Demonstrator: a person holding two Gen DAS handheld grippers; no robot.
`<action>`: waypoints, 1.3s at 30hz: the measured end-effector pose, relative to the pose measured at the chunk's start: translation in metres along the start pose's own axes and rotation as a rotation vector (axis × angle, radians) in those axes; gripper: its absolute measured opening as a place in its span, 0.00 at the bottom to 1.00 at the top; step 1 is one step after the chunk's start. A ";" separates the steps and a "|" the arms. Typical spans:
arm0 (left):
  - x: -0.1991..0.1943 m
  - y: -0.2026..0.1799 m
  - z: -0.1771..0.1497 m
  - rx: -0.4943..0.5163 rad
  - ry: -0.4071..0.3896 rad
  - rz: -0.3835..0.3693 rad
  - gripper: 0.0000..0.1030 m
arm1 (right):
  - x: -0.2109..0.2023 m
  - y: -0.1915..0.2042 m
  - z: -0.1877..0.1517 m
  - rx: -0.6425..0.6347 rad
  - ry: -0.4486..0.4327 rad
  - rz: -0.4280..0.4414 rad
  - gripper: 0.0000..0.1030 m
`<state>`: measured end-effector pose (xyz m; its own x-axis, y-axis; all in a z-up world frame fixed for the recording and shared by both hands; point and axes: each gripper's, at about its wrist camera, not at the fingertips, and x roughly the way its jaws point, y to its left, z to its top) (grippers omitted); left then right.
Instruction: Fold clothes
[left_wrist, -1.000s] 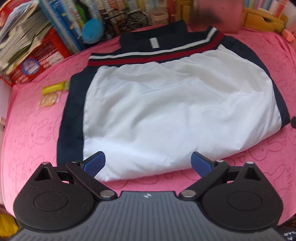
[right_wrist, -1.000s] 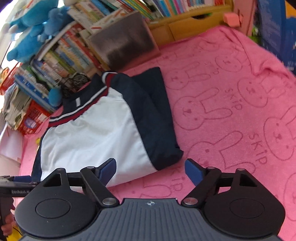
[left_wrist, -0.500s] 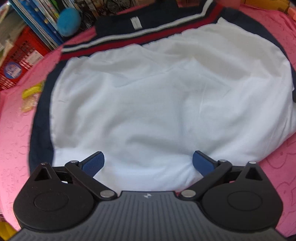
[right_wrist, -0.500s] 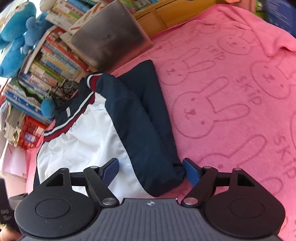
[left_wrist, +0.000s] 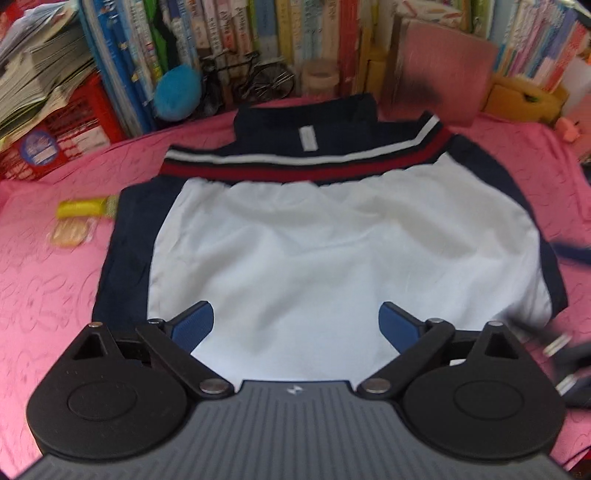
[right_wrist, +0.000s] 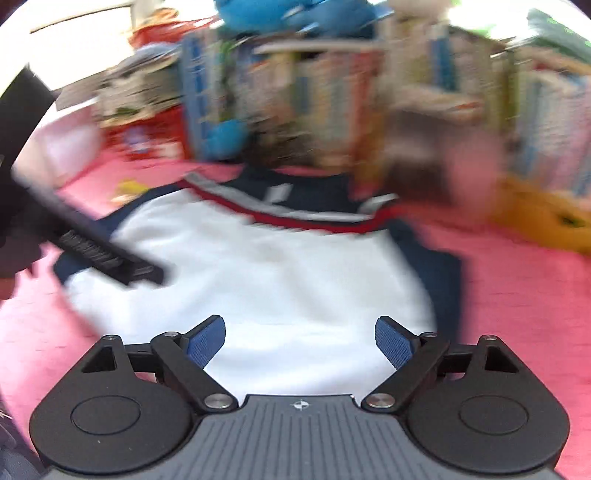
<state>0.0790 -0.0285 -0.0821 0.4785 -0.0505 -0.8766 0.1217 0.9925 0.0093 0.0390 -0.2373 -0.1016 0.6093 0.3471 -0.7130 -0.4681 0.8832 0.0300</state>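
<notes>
Pointing steeply down from above the near hem, the left gripper (left_wrist: 296, 325) hangs over the folded jacket (left_wrist: 332, 251); the right gripper (right_wrist: 300, 339) tilts down less sharply over the same near edge, its view heavily blurred. The jacket lies flat on the pink rabbit-print blanket (left_wrist: 48, 280), back panel up. Its collar (left_wrist: 306, 122) points away from both cameras toward the row of books (left_wrist: 258, 33); the red-and-white stripe band (left_wrist: 303, 166) runs crosswise, and the folded body looks slightly wider than deep. Navy side panels (left_wrist: 129, 251) edge the white panel on both sides. Left jaws: spread wide and closing slightly, white cloth seen between the blue pads (left_wrist: 192, 325), nothing pinched. Right jaws: spread wide and opening, white cloth seen between the pads (right_wrist: 205, 341), nothing pinched. Whether either set of tips touches the fabric cannot be told. A yellow packet (left_wrist: 86, 206) lies on the blanket just left of the jacket.
</notes>
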 end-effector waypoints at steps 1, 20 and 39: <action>0.002 0.000 0.002 0.011 -0.003 -0.015 0.95 | 0.012 0.009 -0.001 -0.018 0.014 0.016 0.86; 0.095 -0.010 0.038 0.116 -0.038 0.129 1.00 | 0.076 0.023 -0.030 -0.093 0.081 0.016 1.00; 0.144 0.006 0.116 0.151 -0.116 0.185 1.00 | 0.081 0.023 -0.030 -0.067 0.067 0.030 1.00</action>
<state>0.2499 -0.0431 -0.1527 0.6001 0.1096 -0.7923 0.1472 0.9585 0.2441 0.0581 -0.1989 -0.1798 0.5510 0.3494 -0.7578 -0.5289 0.8487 0.0068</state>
